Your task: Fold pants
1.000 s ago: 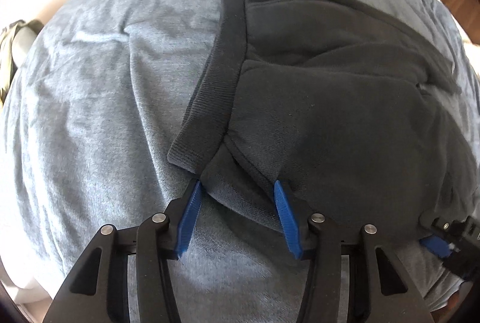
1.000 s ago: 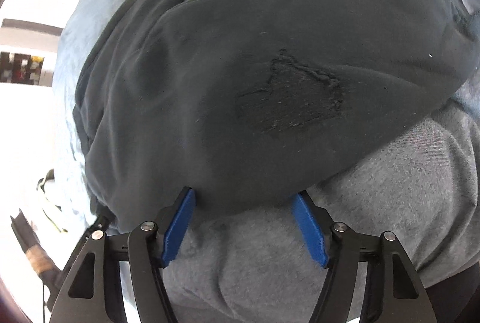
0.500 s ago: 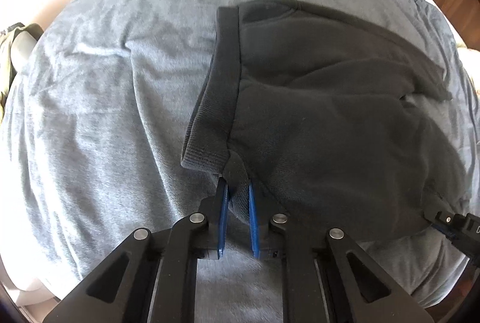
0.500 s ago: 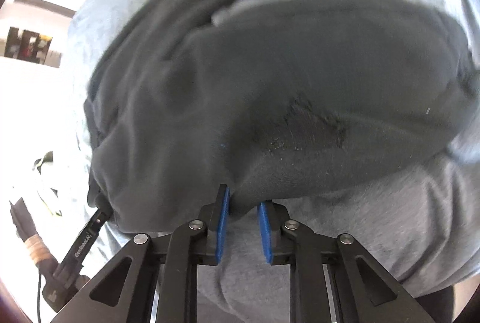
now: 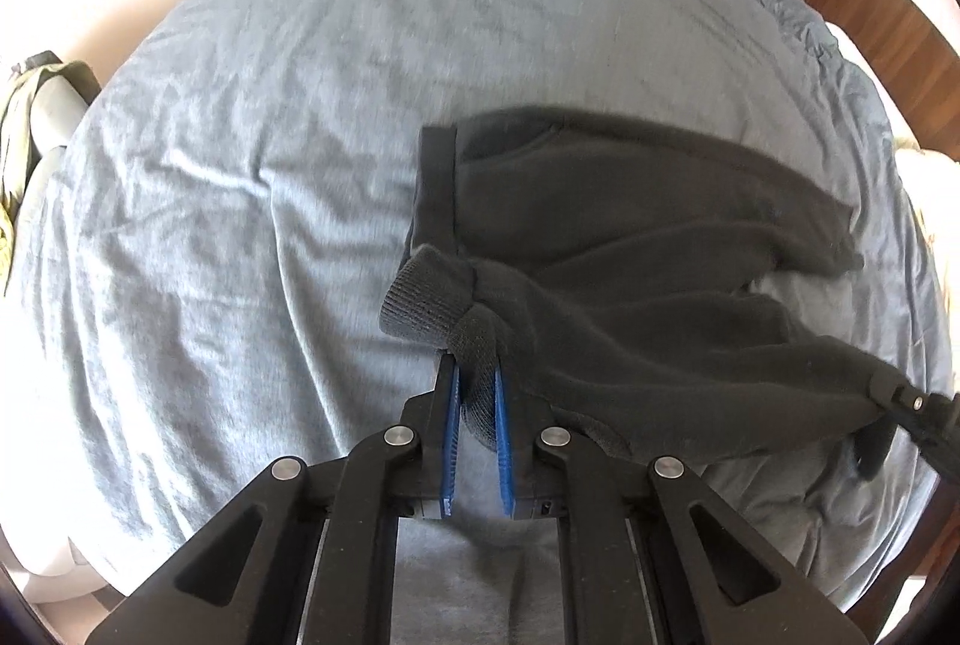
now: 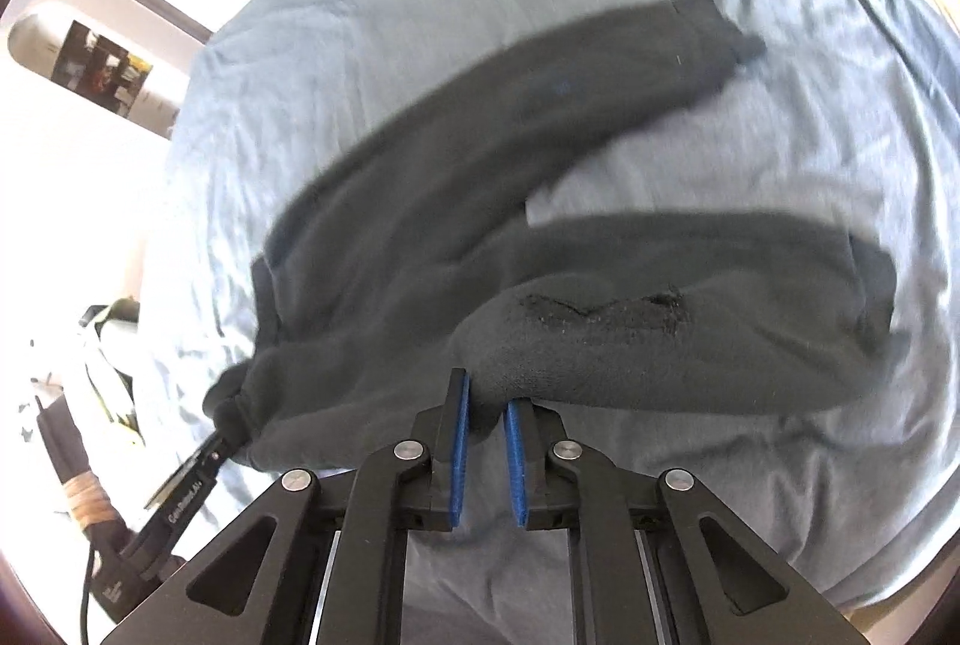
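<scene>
Left tongs (image 5: 477, 393) are clenched on the ribbed waistband corner of the dark grey pants (image 5: 630, 249), lower centre of the frame. Right tongs (image 6: 485, 405), whose jaws have just been closing, grip a fold of the pants (image 6: 480, 201) at lower centre. The pants are partly lifted off the grey-blue bedspread (image 5: 300, 105), legs trailing toward the right of the frame.
</scene>
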A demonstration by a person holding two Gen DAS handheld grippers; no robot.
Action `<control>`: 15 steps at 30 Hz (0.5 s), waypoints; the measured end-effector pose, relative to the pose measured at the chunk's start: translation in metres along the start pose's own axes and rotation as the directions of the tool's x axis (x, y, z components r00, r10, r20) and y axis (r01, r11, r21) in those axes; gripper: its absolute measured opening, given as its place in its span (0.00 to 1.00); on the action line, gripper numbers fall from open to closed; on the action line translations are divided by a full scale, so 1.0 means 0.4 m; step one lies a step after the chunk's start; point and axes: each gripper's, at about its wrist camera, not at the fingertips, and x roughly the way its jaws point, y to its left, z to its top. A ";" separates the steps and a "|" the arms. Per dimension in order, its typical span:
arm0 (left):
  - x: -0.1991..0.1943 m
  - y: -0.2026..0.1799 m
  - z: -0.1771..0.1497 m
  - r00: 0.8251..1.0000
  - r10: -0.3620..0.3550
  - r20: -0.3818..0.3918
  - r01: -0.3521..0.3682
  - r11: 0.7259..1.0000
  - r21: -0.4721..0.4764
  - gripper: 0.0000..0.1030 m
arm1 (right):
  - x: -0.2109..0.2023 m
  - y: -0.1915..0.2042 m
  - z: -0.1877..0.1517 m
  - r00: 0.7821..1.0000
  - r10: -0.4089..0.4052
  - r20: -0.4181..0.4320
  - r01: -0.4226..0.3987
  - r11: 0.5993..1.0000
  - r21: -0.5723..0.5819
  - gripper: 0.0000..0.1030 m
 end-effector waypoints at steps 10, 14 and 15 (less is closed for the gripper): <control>0.069 -0.012 0.139 1.000 -0.014 0.003 0.014 0.999 -0.037 0.11 | 0.041 0.078 0.172 0.999 0.005 0.047 -0.001 0.997 -0.083 0.12; 0.119 -0.012 0.196 1.000 -0.019 0.008 0.020 0.999 -0.029 0.11 | 0.092 0.093 0.234 0.999 -0.001 0.052 0.007 0.995 -0.100 0.12; 0.132 -0.011 0.210 1.000 -0.019 0.009 0.019 0.999 -0.028 0.12 | 0.109 0.094 0.249 0.999 -0.003 0.051 0.008 0.995 -0.100 0.12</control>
